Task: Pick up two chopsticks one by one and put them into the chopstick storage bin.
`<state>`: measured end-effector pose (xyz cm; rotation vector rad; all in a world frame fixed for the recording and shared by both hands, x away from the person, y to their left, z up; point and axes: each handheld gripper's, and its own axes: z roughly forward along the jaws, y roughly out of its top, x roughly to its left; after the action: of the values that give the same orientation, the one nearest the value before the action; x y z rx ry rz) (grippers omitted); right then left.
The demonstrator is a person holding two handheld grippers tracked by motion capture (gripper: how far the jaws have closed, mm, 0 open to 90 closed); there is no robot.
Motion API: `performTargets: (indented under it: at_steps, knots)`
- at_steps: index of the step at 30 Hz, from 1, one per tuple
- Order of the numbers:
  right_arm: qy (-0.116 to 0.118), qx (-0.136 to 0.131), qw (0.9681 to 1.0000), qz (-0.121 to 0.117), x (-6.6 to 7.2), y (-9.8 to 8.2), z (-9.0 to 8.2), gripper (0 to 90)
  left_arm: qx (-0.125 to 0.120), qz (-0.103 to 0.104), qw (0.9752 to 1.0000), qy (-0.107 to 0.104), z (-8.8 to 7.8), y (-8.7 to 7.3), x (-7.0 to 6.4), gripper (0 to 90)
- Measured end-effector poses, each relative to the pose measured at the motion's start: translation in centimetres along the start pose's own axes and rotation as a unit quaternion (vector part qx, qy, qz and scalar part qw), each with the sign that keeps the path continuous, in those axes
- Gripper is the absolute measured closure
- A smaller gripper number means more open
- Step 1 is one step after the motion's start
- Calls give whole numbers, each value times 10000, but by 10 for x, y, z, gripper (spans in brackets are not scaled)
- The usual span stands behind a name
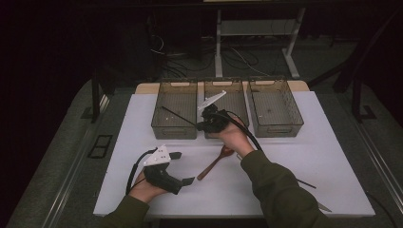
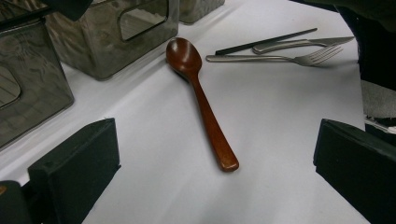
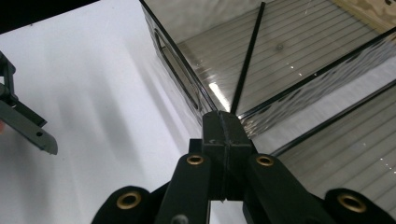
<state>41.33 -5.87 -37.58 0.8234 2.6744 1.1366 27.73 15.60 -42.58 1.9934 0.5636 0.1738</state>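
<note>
White table [image 1: 294, 156], three bins: right gripper [image 1: 198, 125] clamps a black chopstick [image 1: 177, 116] over the left bin [image 1: 161, 127]; left gripper [image 1: 184, 167] gapes near the wooden spoon [image 1: 213, 164]

No legible text, label, brand, number or sign anywhere: none on the three smoky plastic bins [image 1: 227, 107], the wooden spoon [image 2: 201, 98], the fork [image 2: 289, 57], the black chopstick [image 3: 247, 58], the white table cover [image 1: 328, 161] or either gripper's black jaws.

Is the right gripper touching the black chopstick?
Touching. In the right gripper view, the right gripper has its jaws shut on the black chopstick, which slants into the left bin.
</note>
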Motion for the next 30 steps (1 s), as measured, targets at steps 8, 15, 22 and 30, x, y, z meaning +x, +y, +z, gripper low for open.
performTargets:
  at_steps: [8,15,22,30]
  knots:
    - [4,-191,9997,136,-4,5,-2,889,-7,10,10000,11,-1,0,1,0]
    - [-71,-114,9999,66,-4,4,-10,803,-6,0,10000,11,0,0,-1,0]
    - [-51,59,9999,-80,3,4,-2,787,-13,-7,10000,14,0,0,-1,0]
    - [-148,5,9999,-68,3,7,2,840,-56,-53,10000,10,1,0,-1,0]
